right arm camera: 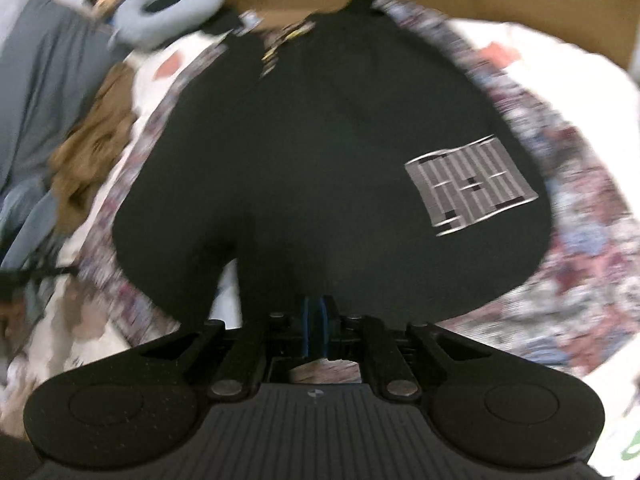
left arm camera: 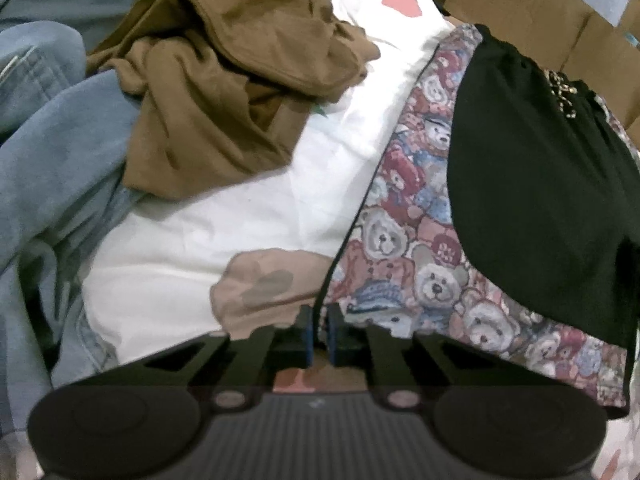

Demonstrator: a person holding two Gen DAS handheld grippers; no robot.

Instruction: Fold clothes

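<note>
A black pair of shorts [right arm camera: 320, 160] with a grey patch [right arm camera: 468, 184] lies on a teddy-bear print cloth [left arm camera: 404, 232]. It also shows in the left wrist view [left arm camera: 532, 184] at the right. My right gripper [right arm camera: 315, 320] is shut on the shorts' near hem. My left gripper [left arm camera: 319, 332] is shut on the dark edge of the teddy-bear cloth, next to a white sheet [left arm camera: 224, 220]. The right wrist view is blurred by motion.
A crumpled brown garment [left arm camera: 224, 80] lies on the white sheet at the upper left. Blue denim and grey-blue clothes [left arm camera: 52, 160] are piled at the left. A cardboard wall [left arm camera: 540, 12] stands behind. Grey clothes [right arm camera: 44, 80] lie at the left.
</note>
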